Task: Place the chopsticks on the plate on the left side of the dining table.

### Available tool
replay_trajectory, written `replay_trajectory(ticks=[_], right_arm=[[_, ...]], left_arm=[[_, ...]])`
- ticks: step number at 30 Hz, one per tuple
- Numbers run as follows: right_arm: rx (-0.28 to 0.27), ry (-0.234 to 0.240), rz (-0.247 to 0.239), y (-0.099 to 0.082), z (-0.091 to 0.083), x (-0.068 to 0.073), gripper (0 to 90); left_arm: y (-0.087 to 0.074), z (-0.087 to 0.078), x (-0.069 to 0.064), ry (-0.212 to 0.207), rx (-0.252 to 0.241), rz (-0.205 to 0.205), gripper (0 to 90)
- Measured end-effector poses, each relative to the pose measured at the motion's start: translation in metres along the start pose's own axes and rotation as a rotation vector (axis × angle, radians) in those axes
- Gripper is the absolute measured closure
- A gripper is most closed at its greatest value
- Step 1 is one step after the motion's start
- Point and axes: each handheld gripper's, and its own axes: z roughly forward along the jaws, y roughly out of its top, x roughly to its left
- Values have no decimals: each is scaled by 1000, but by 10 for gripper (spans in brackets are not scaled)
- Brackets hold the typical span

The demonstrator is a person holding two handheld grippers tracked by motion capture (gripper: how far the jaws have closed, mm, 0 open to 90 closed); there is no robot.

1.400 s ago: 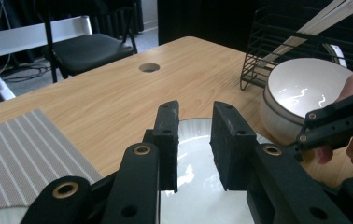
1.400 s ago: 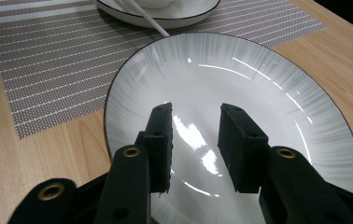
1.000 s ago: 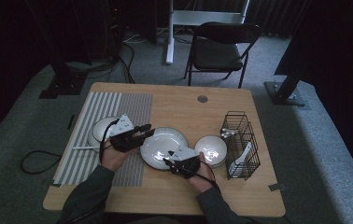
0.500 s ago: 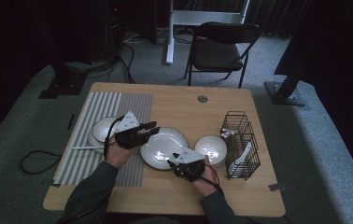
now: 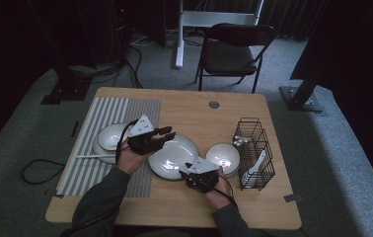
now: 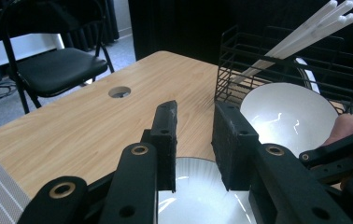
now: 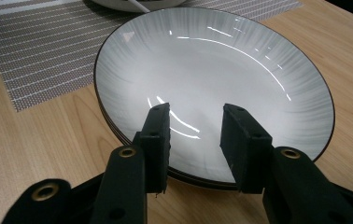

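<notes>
Hovering both tools part-open and empty over the large plate at frame centre on the bench: your right tool should next drop a jaw under its near rim; left tool waits.

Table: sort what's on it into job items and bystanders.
In the job: plate, left gripper and right gripper, both open over it.

Lying about: bowl, bowl on the striped mat, wire basket with utensils, striped mat.
</notes>
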Motion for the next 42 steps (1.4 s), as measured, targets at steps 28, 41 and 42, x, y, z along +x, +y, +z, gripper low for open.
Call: replay_trajectory(ticks=[28,41,42], right_arm=[[-2,-18,28,-8,-1,-3,622],[-7,-20,36,-9,-2,-2,621],[-7,-20,36,-9,-2,-2,621]], left_arm=[[27,28,-18,-79,-8,49,704],[39,42,-29,-117,-13,67,699],[39,42,-29,-117,-13,67,699]])
